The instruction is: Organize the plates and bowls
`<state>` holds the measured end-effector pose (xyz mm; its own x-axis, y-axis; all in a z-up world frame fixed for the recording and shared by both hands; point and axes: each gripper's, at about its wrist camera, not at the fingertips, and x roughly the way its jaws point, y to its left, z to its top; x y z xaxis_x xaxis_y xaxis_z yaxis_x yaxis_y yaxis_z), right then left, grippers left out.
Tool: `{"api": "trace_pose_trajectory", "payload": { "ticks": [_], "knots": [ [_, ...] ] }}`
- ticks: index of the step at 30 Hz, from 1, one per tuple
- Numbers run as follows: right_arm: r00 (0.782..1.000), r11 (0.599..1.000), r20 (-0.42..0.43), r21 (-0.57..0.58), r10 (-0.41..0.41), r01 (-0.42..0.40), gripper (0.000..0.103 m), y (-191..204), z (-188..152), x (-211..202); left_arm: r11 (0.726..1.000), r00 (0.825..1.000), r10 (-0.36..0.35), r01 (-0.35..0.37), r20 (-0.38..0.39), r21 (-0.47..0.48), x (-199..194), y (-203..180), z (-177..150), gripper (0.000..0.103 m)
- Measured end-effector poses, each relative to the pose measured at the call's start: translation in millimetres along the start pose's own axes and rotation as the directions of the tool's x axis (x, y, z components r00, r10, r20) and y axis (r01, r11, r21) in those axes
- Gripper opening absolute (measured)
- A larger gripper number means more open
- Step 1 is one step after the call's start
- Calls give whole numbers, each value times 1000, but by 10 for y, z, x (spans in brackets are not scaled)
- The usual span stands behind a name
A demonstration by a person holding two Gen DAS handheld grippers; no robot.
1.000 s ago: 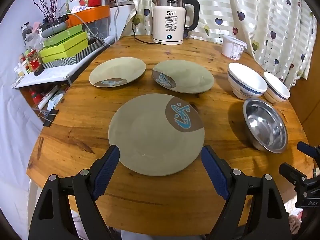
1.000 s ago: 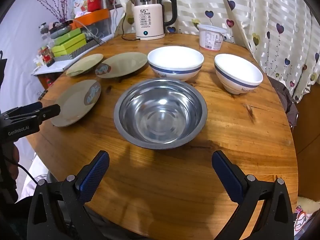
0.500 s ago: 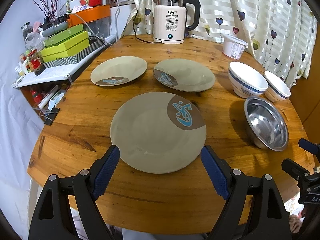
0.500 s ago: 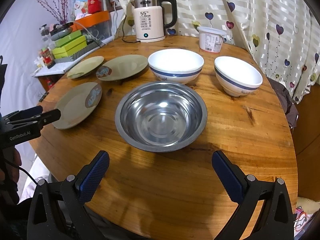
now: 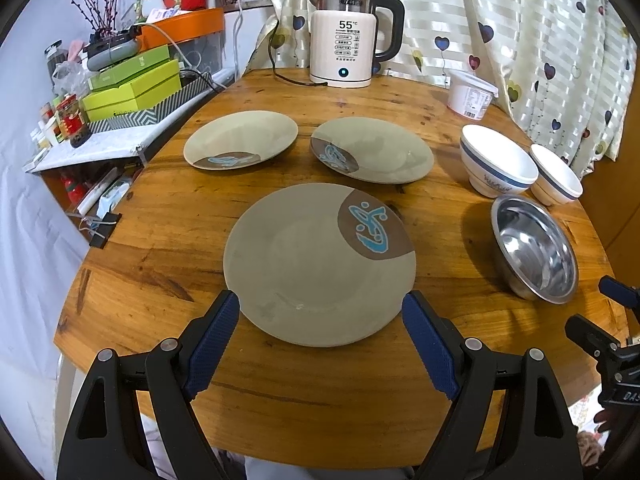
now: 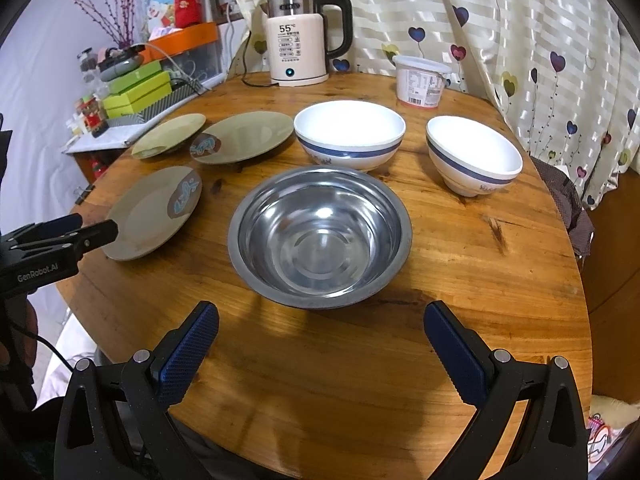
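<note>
Nothing stacked yet. Left gripper (image 5: 320, 312) fingers wide apart, empty, straddling near plate (image 5: 312, 264); right gripper (image 6: 320, 320) likewise short of steel bowl (image 6: 320, 236). Next: prob. close on a rim.

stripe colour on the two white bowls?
Blue, a band under each rim of the white bowls; right wrist view shows it best.

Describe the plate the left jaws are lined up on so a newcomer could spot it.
On the round wooden table, three beige plates lie left of the bowls. It is the nearest plate, alone in front; its brown patch sits at the far right.
</note>
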<state>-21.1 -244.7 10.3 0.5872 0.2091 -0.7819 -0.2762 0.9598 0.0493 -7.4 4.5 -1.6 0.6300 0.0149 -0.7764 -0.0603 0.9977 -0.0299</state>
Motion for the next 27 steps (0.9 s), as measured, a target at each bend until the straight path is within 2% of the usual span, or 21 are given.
{"api": "trace_pose_trajectory", "payload": {
  "ticks": [9, 27],
  "knots": [
    [1000, 1000, 4, -5, 17, -16, 103, 28, 21, -14, 1000, 1000, -26, 26, -7, 1, 12, 15, -2, 84],
    [1000, 999, 9, -18, 27, -26, 103, 69, 29, -23, 1000, 999, -29, 29, -20, -2, 20, 3, -2, 84]
  ]
}}
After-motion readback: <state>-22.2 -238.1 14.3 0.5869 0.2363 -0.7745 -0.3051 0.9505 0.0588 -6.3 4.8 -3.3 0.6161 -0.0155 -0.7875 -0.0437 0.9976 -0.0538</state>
